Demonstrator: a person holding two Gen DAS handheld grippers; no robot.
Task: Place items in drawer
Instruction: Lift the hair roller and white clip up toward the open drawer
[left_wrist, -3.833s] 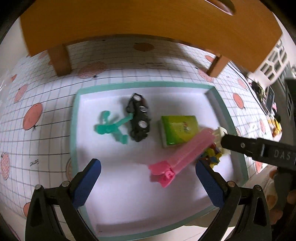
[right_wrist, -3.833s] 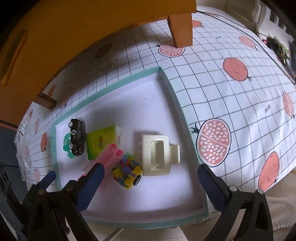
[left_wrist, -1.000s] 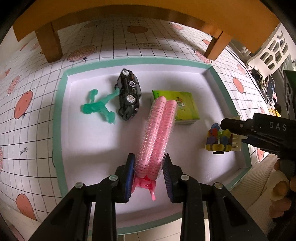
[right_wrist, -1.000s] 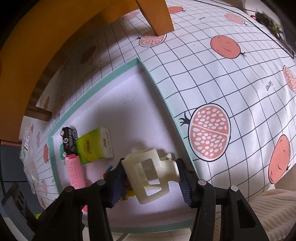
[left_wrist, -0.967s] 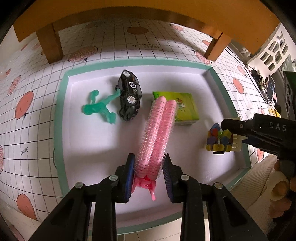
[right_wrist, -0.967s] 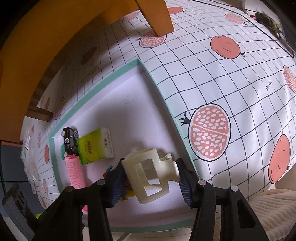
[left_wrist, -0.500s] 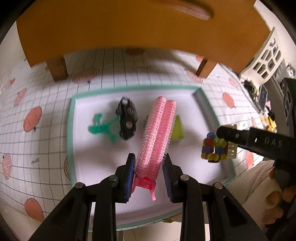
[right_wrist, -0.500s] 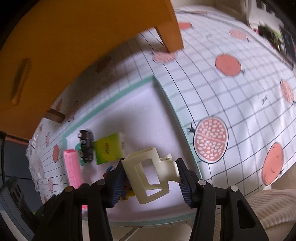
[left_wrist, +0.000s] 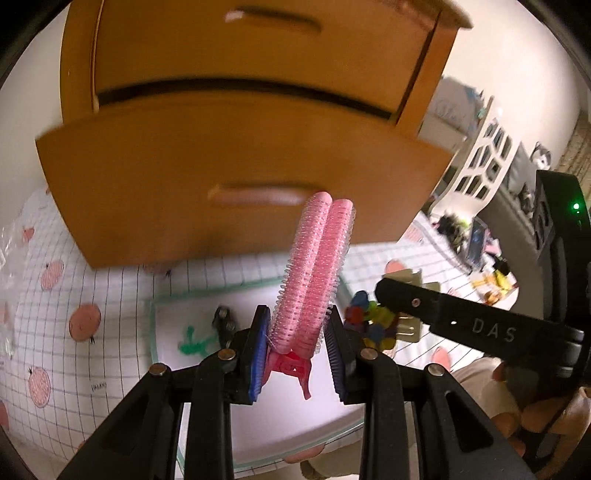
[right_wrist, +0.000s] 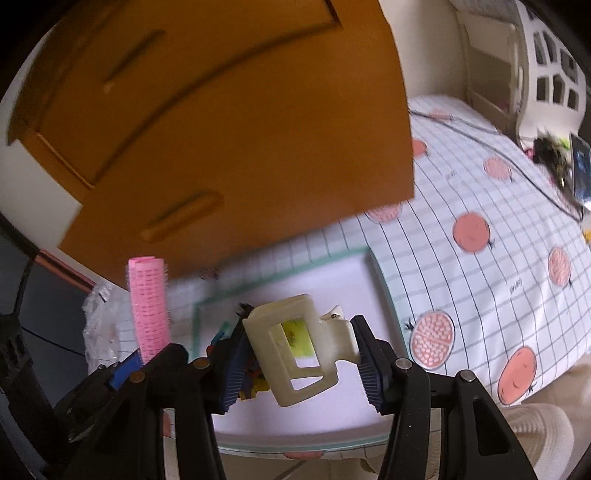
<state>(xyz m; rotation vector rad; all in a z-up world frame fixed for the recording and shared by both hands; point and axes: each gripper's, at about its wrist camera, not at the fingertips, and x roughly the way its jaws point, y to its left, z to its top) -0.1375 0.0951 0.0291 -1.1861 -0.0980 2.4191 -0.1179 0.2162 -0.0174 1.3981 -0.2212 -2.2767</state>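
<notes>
Close in, the left gripper (left_wrist: 295, 343) is clamped on the pink roller clip (left_wrist: 314, 273) near its hinged end — the long rollers stick out straight ahead of the jaws, tip aimed at the cabinet. Alongside it, the right gripper (right_wrist: 301, 360) squeezes the cream claw clip (right_wrist: 299, 347) across its width, the clip's open frame facing the camera and tilted a little. Both loads look secure, no slack showing at the pads.

Below and beyond the fingers lies the tray (left_wrist: 153, 332) on the pomegranate-print cloth (right_wrist: 480, 266), with the green figure (left_wrist: 192, 345), the black car (left_wrist: 223, 323) and the coloured block toy (left_wrist: 373, 325) left in it. A yellow-green box (right_wrist: 295, 338) shows through the claw clip's frame.

Further on, the wooden drawer front (left_wrist: 236, 173) juts out from the cabinet, its handle slot (left_wrist: 258, 195) just behind the roller's tip in the left view. The drawer's opening is above the front panel and hidden from here — so my read is both items must go up and over that front edge, then down. Neither hand looks clearly nearer; the roller's length will need clearance as it crosses the edge.
</notes>
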